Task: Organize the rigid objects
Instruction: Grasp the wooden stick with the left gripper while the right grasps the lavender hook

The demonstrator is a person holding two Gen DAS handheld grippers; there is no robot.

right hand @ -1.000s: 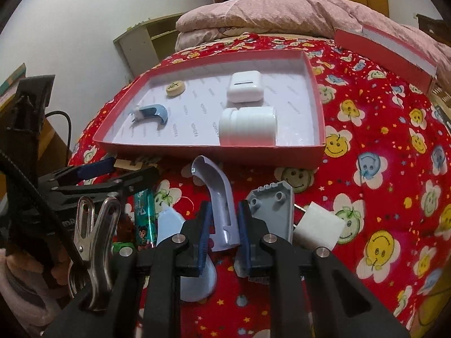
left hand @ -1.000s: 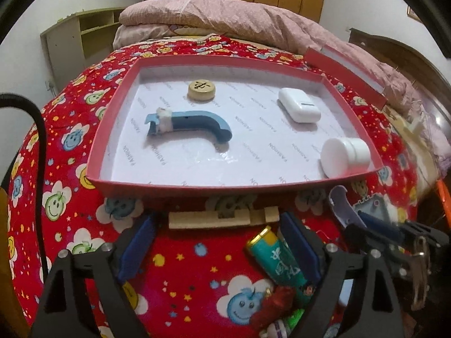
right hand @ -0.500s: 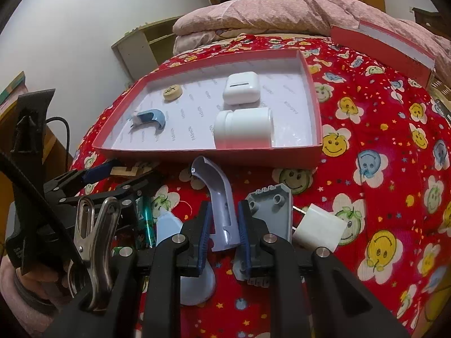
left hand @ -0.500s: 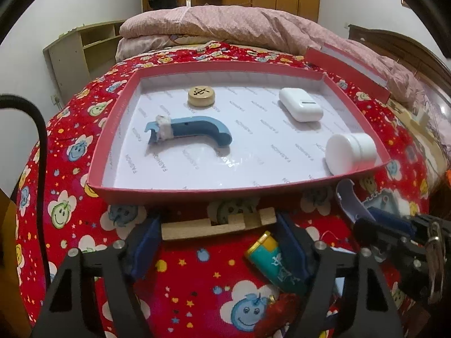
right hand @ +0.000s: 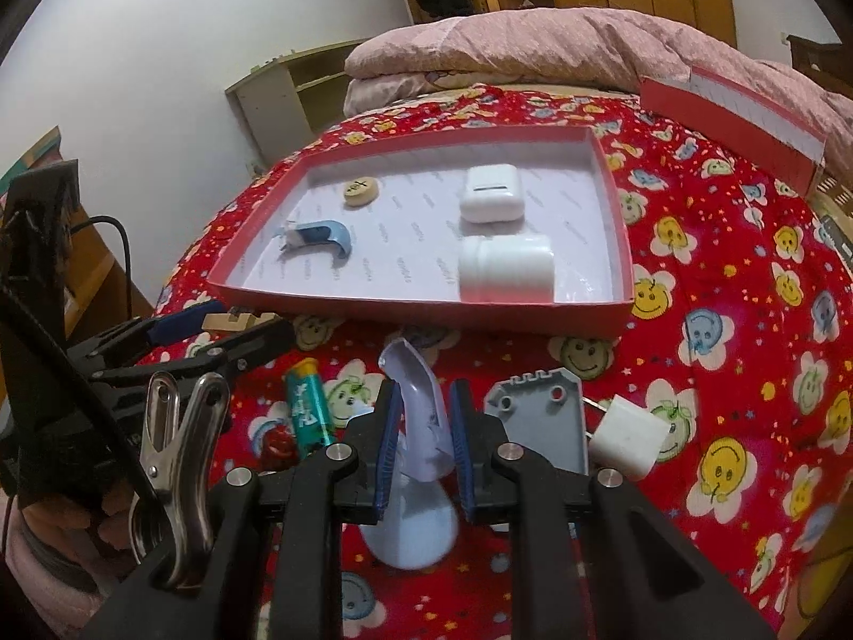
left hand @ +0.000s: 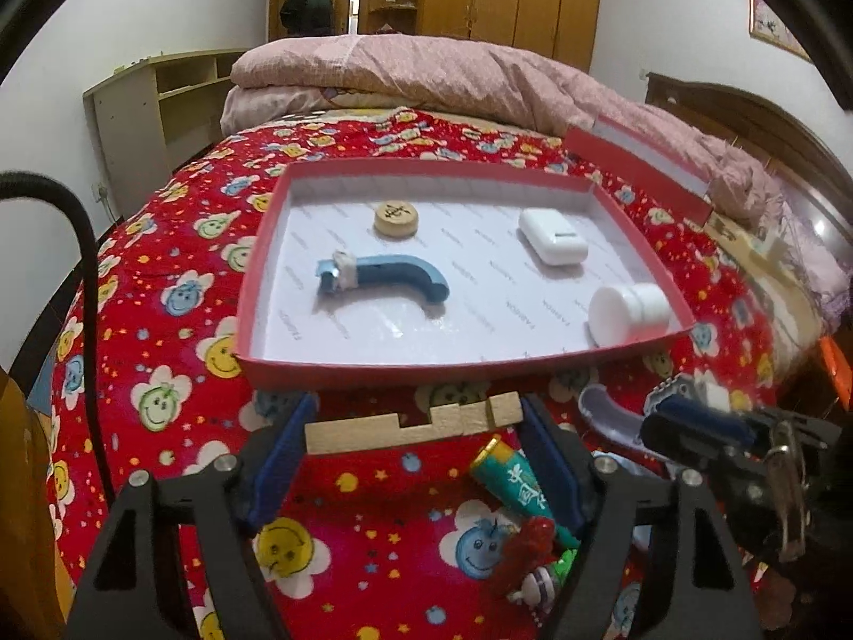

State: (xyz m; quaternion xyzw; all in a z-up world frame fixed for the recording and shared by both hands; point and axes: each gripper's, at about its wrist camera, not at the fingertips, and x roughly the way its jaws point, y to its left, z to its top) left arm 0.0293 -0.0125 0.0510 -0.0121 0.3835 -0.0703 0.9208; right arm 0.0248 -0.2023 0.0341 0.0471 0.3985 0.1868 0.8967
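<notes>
The left gripper (left hand: 413, 426) is clamped end to end on a notched wooden block (left hand: 410, 425), which sits lengthwise between its blue pads just outside the near edge of the red tray (left hand: 373, 368), above the red smiley-print bedspread (left hand: 160, 320). The right gripper (right hand: 424, 453) has its jaws drawn close on the narrow neck of a pale lavender curved plastic piece (right hand: 418, 416), whose wider end spreads out below the fingers. Inside the tray, a round wooden game disc (left hand: 395, 218) lies toward the far edge, a blue curved handle with a taped end (left hand: 384, 277) lies near the left side, a white earbud case (left hand: 552, 237) sits toward the far right corner, and a white jar on its side (left hand: 629, 309) rests against the near right corner. On the bedspread outside the tray's near edge lie a green lighter (right hand: 309, 408), a grey plastic plate with two holes (right hand: 538, 426) just right of the lavender piece, and a white charger cube (right hand: 626, 442) touching the plate's right side. The tray's red lid (right hand: 730, 117) leans against the pink quilt (right hand: 533, 48) at the far right
</notes>
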